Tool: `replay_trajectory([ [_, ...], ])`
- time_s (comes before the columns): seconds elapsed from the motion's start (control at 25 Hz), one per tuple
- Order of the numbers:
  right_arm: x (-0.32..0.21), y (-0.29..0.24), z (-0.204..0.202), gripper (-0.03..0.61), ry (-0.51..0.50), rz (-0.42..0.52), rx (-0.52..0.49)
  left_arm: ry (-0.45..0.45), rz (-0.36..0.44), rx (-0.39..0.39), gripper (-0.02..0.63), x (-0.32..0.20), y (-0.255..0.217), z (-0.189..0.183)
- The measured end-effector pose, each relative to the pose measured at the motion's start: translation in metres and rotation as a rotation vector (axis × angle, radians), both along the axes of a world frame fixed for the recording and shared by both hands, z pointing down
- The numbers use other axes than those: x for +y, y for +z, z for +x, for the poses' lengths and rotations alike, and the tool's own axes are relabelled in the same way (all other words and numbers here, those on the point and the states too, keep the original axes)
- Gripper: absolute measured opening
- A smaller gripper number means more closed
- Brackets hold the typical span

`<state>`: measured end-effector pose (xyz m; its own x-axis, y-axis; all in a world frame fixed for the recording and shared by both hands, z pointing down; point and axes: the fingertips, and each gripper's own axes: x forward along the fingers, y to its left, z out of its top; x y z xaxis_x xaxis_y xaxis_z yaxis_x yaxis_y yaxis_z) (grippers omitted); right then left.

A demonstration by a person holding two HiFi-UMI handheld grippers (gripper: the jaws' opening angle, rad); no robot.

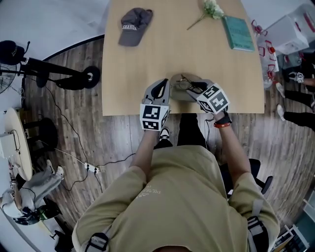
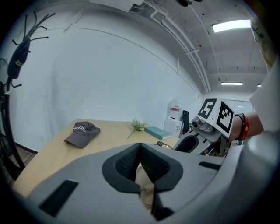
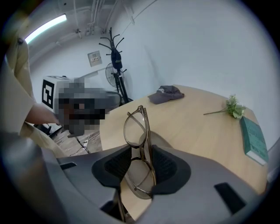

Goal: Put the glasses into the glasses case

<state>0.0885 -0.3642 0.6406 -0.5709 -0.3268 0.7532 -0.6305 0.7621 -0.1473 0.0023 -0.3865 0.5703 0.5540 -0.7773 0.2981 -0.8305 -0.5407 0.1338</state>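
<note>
Table (image 1: 172,54) holds cap (image 1: 134,26), book (image 1: 238,32), glasses case (image 1: 178,95).

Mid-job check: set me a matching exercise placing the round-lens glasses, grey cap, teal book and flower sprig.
1 translucent round-lens glasses
2 grey fabric cap
3 teal rectangular book
4 green flower sprig

a far-right part of the wooden table
b between the right gripper jaws
c far-left part of the table
d far edge, just left of the book

Pairs: 1-b, 2-c, 3-a, 4-d

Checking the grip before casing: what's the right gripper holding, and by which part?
The right gripper holds the folded glasses, pinched around the bridge, between the two lenses.
</note>
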Motion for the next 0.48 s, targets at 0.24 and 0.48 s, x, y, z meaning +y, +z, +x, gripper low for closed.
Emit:
replay_trajectory([
  [0.24, 0.002, 0.024, -0.002, 0.164, -0.171, -0.061, 0.123, -0.015, -0.014, -0.049, 0.021, 0.0, 0.008, -0.006],
  [0.48, 0.011, 0.047, -0.006, 0.164, -0.314, -0.132, 0.208, -0.022, -0.019, -0.059, 0.021, 0.004, 0.012, -0.01],
])
